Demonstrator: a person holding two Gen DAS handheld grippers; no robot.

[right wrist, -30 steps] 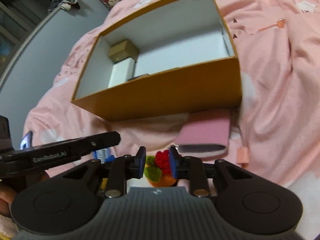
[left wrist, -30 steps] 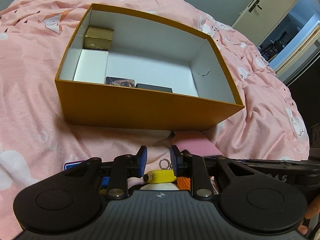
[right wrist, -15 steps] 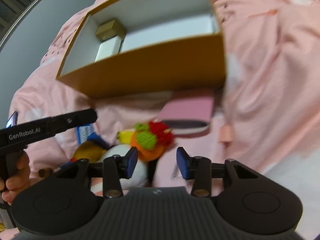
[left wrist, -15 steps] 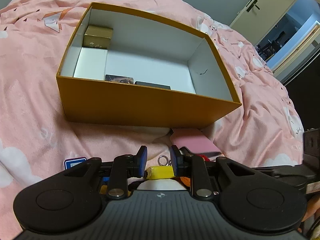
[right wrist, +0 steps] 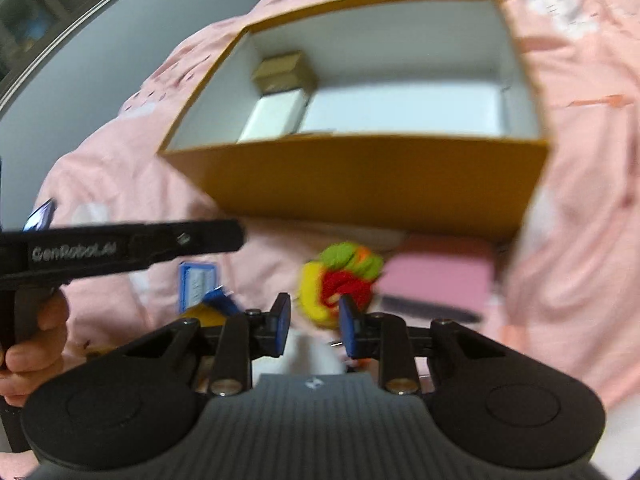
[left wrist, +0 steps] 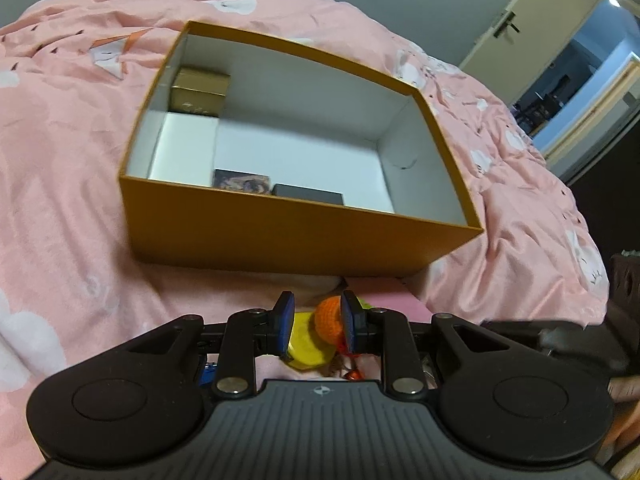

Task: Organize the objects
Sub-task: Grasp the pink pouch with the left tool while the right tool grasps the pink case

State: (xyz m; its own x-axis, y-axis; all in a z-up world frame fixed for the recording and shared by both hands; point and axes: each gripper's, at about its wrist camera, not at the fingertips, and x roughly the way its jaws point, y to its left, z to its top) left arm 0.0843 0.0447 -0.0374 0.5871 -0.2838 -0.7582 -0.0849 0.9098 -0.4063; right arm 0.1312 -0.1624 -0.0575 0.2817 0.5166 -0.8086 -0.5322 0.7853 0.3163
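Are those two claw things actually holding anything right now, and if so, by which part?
It cannot be told. A crocheted toy sits between the right gripper fingers and also the left gripper fingers, but blur hides any contact.

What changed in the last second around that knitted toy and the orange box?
The right gripper opened, letting go of the knitted toy, then narrowed again behind it; blur hides whether it grips now. The toy's orange part has come between the fingers of the left gripper. The orange box, the gold box inside it and the pink case stayed put.
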